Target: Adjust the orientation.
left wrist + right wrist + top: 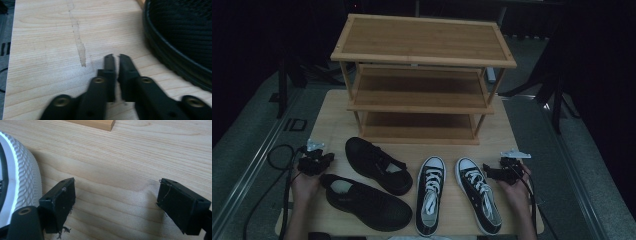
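Observation:
Two black shoes lie at the left front of the wooden table. A pair of black-and-white sneakers lies to their right. My left gripper rests left of the black shoes. In the left gripper view my left gripper is shut on nothing over bare wood, beside a black shoe. My right gripper sits just right of the right sneaker. In the right gripper view my right gripper stands open and empty, next to the sneaker's white toe cap.
A three-tier bamboo shoe rack stands at the back of the table, its shelves bare; one foot of the rack is ahead of the right gripper. Cables trail off the table's left and right sides. Dark floor and stands surround the table.

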